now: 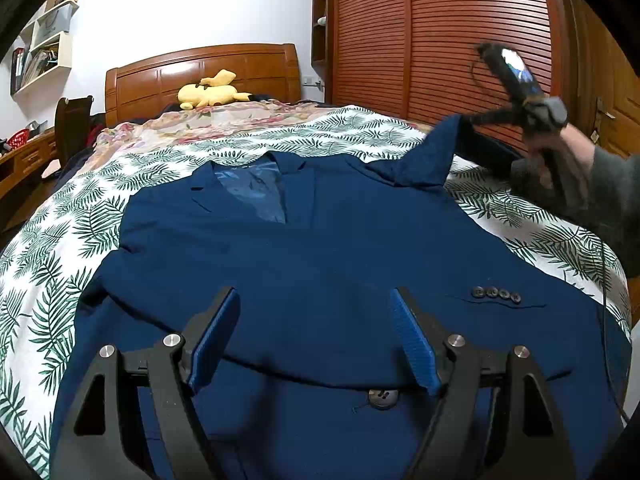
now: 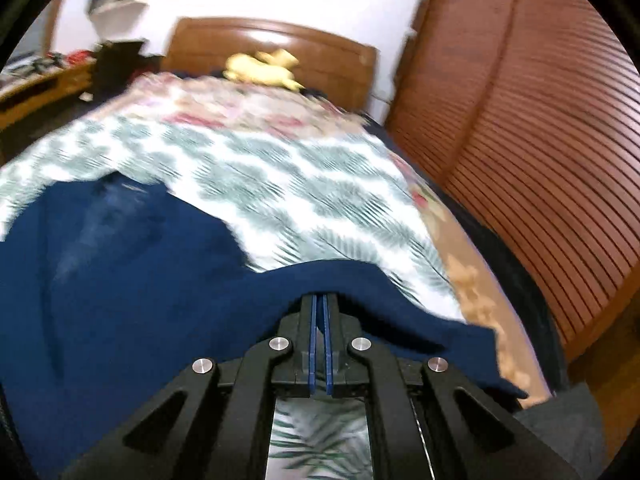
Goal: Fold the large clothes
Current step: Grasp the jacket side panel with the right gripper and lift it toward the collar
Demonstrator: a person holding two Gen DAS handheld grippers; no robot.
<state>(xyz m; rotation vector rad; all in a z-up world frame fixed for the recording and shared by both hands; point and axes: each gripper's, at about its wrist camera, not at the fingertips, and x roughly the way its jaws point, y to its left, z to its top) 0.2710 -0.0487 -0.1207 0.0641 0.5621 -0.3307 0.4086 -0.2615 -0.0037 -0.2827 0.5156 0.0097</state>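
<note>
Here, my left gripper [image 1: 314, 300] hovers with jaws wide over the navy blazer [image 1: 320, 248] spread on the leaf-print bedspread [image 1: 60, 248]; my right gripper [image 2: 320, 300] pinches its lifted sleeve [image 2: 400, 304], though the blurred right wrist view hides the fingertips under cloth.

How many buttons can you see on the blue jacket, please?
5 on the blue jacket: four small cuff buttons in a row on the sleeve at right, and one large front button near the open left gripper. Others may be hidden under folds.
</note>
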